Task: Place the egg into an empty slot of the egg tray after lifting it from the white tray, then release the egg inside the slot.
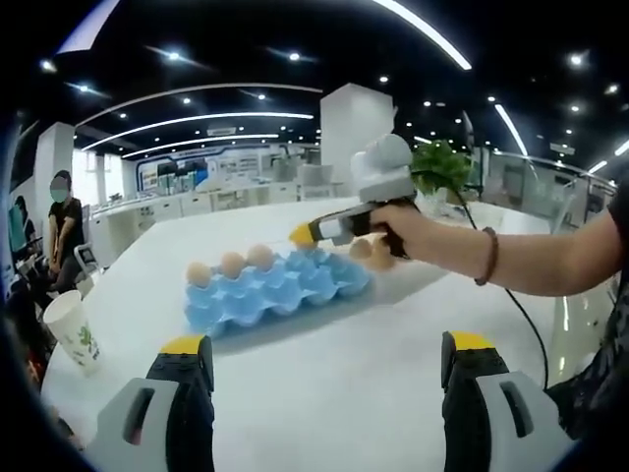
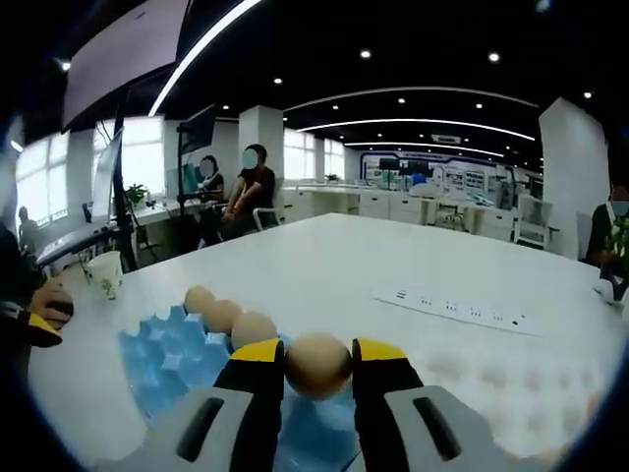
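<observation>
Here, in the right gripper view, the right gripper (image 2: 318, 366) rose from the bottom centre of the frame, its 2 yellow-tipped jaws closed against the sides of a brown egg (image 2: 318, 365). The held egg hung above the near edge of a blue egg tray (image 2: 162, 359), which lay at the lower left of the frame on a white tabletop (image 2: 393, 265). 3 more eggs (image 2: 222, 316) sat in a row along the tray's far side, just left of the gripper. A white tray (image 2: 511, 379) with round hollows lay at the lower right, beside the blue one. A paper cup (image 2: 104, 273) stood at the left, and a white power strip (image 2: 457, 311) lay right of centre.

In the left gripper view, the left gripper (image 1: 326, 354) showed at the bottom of the frame with its jaws spread wide apart and nothing between them, held well back from the blue egg tray at the centre. From the right, a hand (image 1: 418, 234) reached in holding the right gripper over the tray's far right end. 2 loose eggs (image 1: 372, 252) lay just behind that end.
</observation>
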